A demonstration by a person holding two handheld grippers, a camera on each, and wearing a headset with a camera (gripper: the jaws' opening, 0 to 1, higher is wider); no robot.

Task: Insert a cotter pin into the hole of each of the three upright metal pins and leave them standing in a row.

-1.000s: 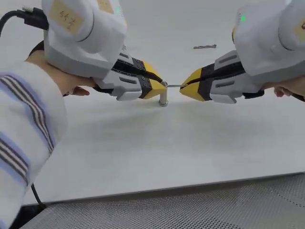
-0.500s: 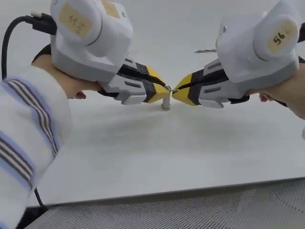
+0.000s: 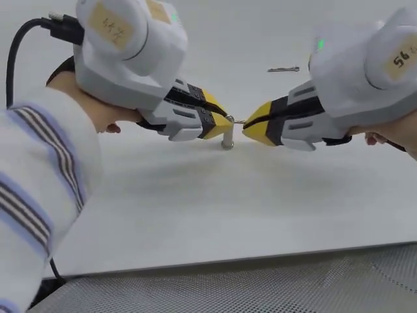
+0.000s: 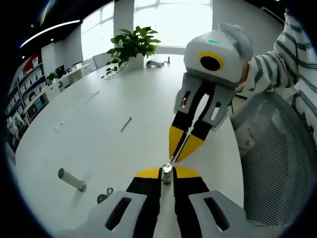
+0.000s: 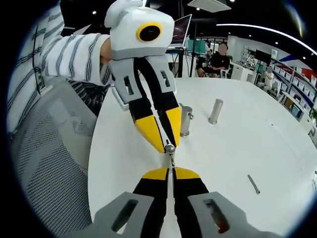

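Note:
My left gripper [image 3: 225, 122] is shut on a small upright metal pin [image 3: 226, 138] standing on the white table; the same pin [image 4: 167, 173] shows between its yellow tips [image 4: 148, 172]. From the right, my right gripper [image 3: 247, 125] is shut on a thin cotter pin [image 3: 238, 122], held level. The cotter pin [image 5: 170, 158] points at the head of the metal pin [image 5: 169, 148] and its tip meets it. Whether it is in the hole is hidden. Behind stand two more metal pins [image 5: 185, 120] [image 5: 216, 111], the nearer with a wire loop at its top.
A loose cotter pin [image 3: 283, 69] lies on the table behind the right gripper, also seen as a short wire [image 4: 126, 124] [image 5: 253, 183]. The table's front edge [image 3: 215, 264] runs close below, with a perforated grey chair [image 3: 273, 287] under it. A potted plant [image 4: 132, 43] stands far off.
Over the last second the right gripper closed in on the metal pin with the cotter pin, then eased back slightly to the right. The left gripper kept hold of the pin.

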